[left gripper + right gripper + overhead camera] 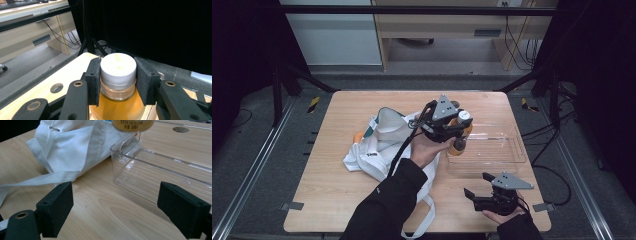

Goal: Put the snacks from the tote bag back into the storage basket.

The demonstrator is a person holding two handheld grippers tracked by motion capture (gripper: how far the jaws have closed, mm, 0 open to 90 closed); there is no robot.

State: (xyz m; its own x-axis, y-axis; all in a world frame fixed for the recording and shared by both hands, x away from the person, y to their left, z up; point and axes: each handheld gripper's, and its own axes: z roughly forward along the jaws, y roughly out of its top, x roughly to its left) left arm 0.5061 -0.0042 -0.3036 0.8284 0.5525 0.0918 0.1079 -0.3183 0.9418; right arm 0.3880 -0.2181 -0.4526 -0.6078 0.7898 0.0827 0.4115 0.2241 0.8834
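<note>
left tool (455,131) clamped on bottle (459,137) cap, over clear tray (492,150); right tool (479,186) jaws apart; white bag (379,142) beside tray.

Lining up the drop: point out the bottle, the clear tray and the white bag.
bottle (118,67), left gripper view, on its white cap.
clear tray (125,147), right gripper view, on its near corner wall.
white bag (384,125), high view, on the fabric near its opening.

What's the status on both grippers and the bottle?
Left gripper shut on orange bottle at its white cap, held above clear tray corner. Right gripper open, low over table. White bag beside tray, nothing blocking.
</note>
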